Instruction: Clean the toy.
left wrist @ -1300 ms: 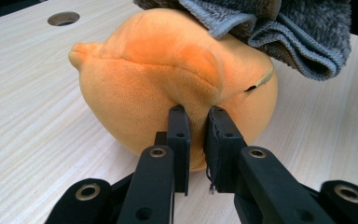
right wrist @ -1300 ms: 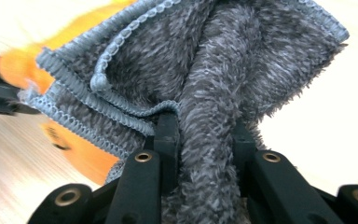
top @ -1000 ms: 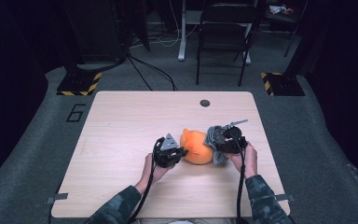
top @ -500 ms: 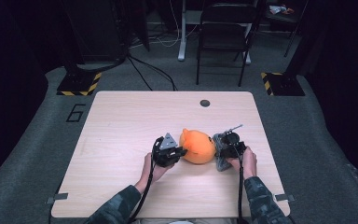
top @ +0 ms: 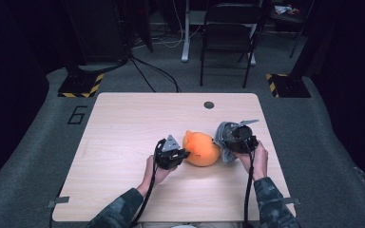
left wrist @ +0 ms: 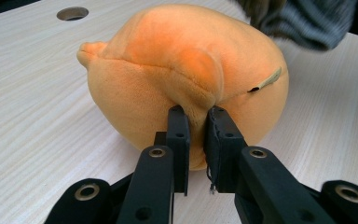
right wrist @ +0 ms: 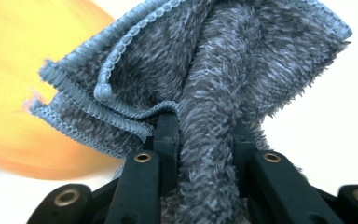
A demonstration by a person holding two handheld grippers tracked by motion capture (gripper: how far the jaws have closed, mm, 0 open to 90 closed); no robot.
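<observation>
A round orange plush toy [top: 202,148] lies on the pale wooden table [top: 123,123], right of its middle. My left gripper [top: 184,153] comes at it from the left and is shut on a fold of the orange plush [left wrist: 168,60]; the gripper's jaws [left wrist: 196,123] pinch the fabric between them. My right gripper [top: 233,137] sits just right of the toy, shut on a bunched grey-blue cloth [top: 222,135]. In the right gripper view the cloth [right wrist: 205,70] stands up out of the gripper [right wrist: 200,135], with the toy [right wrist: 9,93] blurred behind it.
A round cable hole [top: 209,105] sits near the table's far edge. Beyond the table a folding chair [top: 228,28] stands on grey carpet, with hazard-striped bases [top: 81,85] at both sides. The table's left half is bare wood.
My right gripper, still holding the cloth, dipped toward the person and then rose back up beside the toy. The left gripper and the toy have stayed put.
</observation>
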